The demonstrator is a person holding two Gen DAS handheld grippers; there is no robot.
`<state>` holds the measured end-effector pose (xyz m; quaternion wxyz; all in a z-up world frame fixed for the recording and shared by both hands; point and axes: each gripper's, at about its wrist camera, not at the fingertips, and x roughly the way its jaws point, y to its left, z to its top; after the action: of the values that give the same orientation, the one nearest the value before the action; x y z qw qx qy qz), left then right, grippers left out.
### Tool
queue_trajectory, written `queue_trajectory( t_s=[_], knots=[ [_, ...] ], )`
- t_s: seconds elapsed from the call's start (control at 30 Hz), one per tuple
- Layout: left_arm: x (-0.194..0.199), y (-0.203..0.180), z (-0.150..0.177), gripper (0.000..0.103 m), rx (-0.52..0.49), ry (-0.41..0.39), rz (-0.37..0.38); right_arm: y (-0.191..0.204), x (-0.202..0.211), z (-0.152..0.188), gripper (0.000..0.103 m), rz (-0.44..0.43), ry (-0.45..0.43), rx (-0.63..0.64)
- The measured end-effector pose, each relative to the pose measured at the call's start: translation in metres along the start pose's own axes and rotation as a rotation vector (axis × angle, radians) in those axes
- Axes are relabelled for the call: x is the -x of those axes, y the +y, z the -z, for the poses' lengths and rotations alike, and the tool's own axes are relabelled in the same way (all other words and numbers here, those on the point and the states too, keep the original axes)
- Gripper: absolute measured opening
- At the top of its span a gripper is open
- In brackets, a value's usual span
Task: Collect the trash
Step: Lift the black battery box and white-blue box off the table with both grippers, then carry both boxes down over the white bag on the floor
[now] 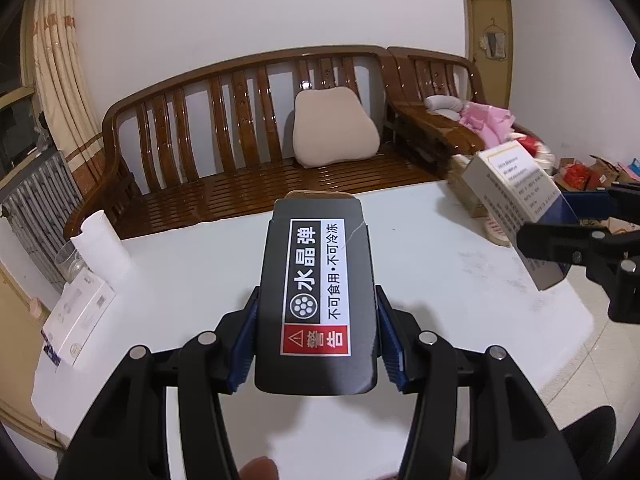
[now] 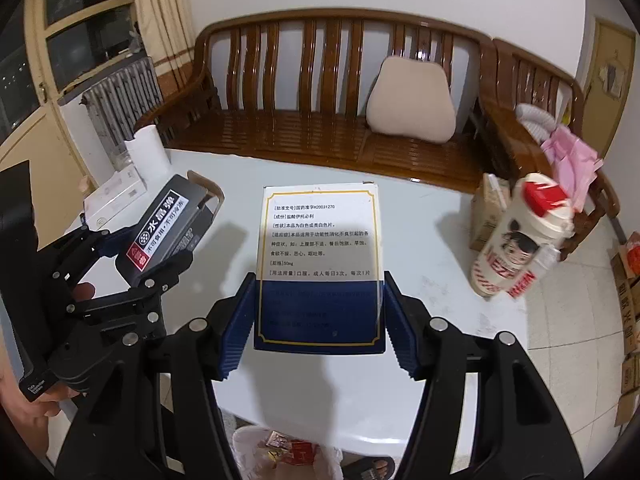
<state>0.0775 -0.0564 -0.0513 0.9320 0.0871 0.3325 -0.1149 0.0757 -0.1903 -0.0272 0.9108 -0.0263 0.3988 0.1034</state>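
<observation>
My left gripper [image 1: 316,328] is shut on a black box [image 1: 316,300] with a white and red warning label, held above the white table [image 1: 440,300]. My right gripper [image 2: 320,316] is shut on a white and blue medicine box [image 2: 320,256] with a gold border, also above the table. The medicine box [image 1: 516,200] and right gripper show at the right of the left wrist view. The black box [image 2: 168,224] and left gripper [image 2: 132,264] show at the left of the right wrist view. A white bag of trash [image 2: 284,456] sits below the table's near edge.
A white and red drink bottle [image 2: 516,240] and a carton [image 2: 486,216] stand at the table's right edge. A paper roll [image 2: 148,156] and white box [image 1: 80,320] sit at the left. A wooden bench [image 1: 248,148] with a beige cushion [image 1: 334,128] is behind.
</observation>
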Motion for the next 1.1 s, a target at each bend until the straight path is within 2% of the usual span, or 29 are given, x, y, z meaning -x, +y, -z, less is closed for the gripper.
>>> queue_trajectory(
  t_s=[0.27,0.4,0.53,0.73,0.9,1.1],
  knots=[
    [0.059,-0.028,0.046,0.051,0.014,-0.024,0.042,0.011,0.059,0.057,0.058,0.012,-0.058,0.031],
    [0.076,-0.042,0.075,0.051,0.018,-0.017,0.075,0.015,0.073,0.086,0.058,0.015,-0.064,0.036],
    [0.083,-0.054,0.109,0.051,0.025,0.024,0.111,0.02,0.077,0.122,0.058,0.011,-0.04,0.034],
    [0.076,-0.069,0.158,0.051,0.046,0.117,0.158,0.022,0.065,0.173,0.058,0.0,0.026,-0.006],
    [0.056,-0.081,0.192,0.051,0.057,0.198,0.163,0.028,0.043,0.211,0.058,-0.009,0.089,-0.037],
    [0.006,-0.092,0.248,0.051,0.095,0.371,0.191,0.026,-0.002,0.254,0.058,-0.006,0.19,-0.09]
  ],
)
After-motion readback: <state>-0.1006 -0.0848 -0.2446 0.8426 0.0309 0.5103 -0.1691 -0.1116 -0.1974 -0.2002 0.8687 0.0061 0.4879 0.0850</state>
